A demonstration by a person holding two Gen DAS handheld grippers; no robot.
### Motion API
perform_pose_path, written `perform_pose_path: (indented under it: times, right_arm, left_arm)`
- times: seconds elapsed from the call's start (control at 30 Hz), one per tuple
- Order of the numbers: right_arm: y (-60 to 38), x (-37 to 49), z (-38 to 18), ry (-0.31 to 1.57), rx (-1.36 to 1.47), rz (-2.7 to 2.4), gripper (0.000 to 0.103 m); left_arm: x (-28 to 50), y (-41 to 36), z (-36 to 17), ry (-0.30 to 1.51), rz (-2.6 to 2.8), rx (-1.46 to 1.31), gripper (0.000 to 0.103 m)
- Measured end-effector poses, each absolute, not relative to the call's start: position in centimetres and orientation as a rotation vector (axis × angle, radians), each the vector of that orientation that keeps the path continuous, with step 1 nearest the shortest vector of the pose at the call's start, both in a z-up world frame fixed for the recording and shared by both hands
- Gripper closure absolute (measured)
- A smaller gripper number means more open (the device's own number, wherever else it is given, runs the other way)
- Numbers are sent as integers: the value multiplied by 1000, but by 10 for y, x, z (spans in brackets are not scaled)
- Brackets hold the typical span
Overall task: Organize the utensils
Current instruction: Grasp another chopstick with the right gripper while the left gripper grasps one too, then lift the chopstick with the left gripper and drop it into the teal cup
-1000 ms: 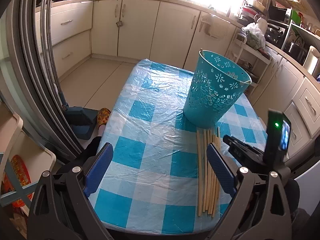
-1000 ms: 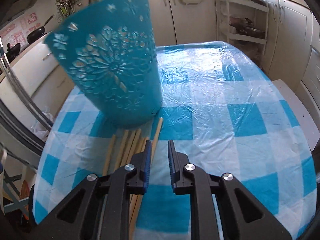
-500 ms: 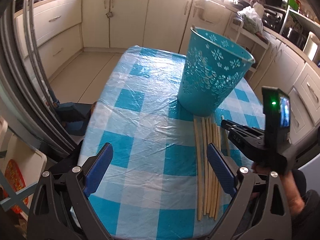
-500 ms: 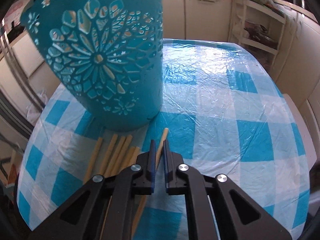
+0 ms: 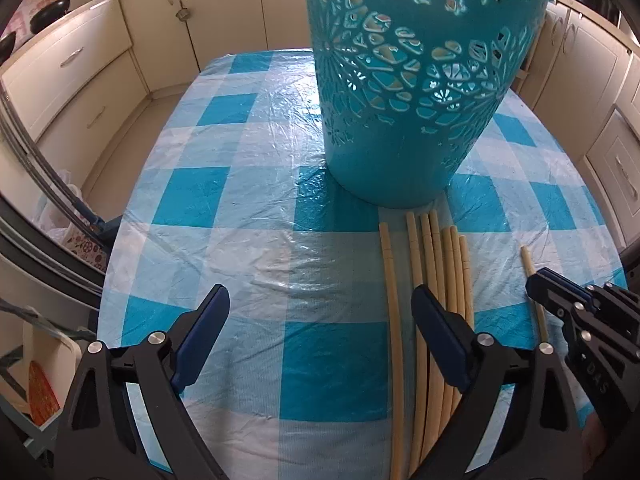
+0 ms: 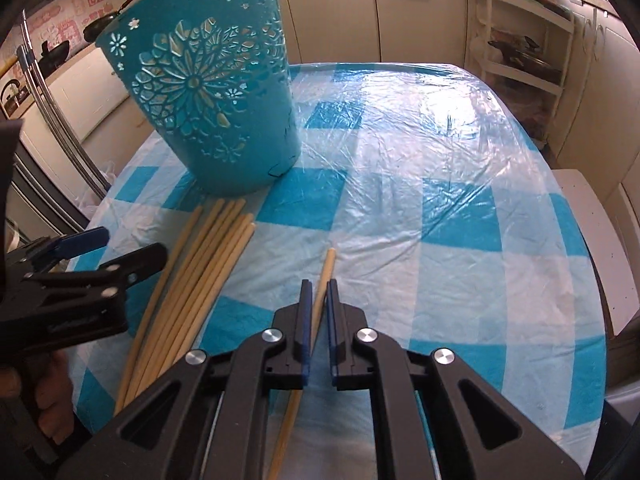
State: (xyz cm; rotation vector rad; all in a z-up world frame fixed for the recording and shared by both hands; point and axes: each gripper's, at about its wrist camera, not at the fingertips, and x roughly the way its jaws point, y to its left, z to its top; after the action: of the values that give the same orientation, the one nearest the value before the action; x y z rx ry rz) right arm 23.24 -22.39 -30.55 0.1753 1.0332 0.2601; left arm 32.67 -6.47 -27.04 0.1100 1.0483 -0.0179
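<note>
Landmark for all positions: the teal perforated basket (image 5: 404,92), standing upright on the desk (image 5: 240,184), which is covered by a blue-and-white checked plastic cloth.

Left gripper (image 5: 320,332): jaws spread wide, holding nothing. It sits on the near side of the basket and to its left, over bare checked cloth. Its right finger (image 5: 440,340) overlaps the bundle of chopsticks in the left wrist view; contact cannot be determined.

Bundle of chopsticks (image 5: 436,280): several pale sticks lying flat on the desk, side by side, their far tips just short of the basket's base and running back toward the camera. One stick at the bundle's left edge lies slightly apart from the others.

Single chopstick (image 6: 326,276): lies to the right of the bundle, apart from it and further from the basket. It passes between the jaws of the right gripper (image 6: 316,320).

Right gripper: jaws nearly closed, a narrow gap on either side of the single chopstick. Whether the pads (image 6: 306,316) are pressing it cannot be determined. This gripper is on the near side of the basket, to its right.
</note>
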Motion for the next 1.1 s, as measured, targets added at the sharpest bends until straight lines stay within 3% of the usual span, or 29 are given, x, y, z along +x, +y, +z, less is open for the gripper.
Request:
perform_pose_path:
  times: [0.13,0.23,0.4,0.43,1.1]
  right_arm:
    - [-221,229,-305,1020,159,262,95]
    - [-223,227,-305,1021,167,252,94]
    - [-218,219,-304,1009,137,243,93]
    - [-218,219,-304,1009,134,243,93]
    - [-213,225,-307,971,160,212,93]
  left_arm:
    - [332,-69,-279,1066,-21,129,30]
    - [330,-76,-277,1054,-41,142,46]
    - [326,-89,-275,1053,-128,149,92]
    - [325,-92,-274,1055,-145,154,95]
    - [291,-46,-231,1026,-275,-20,98]
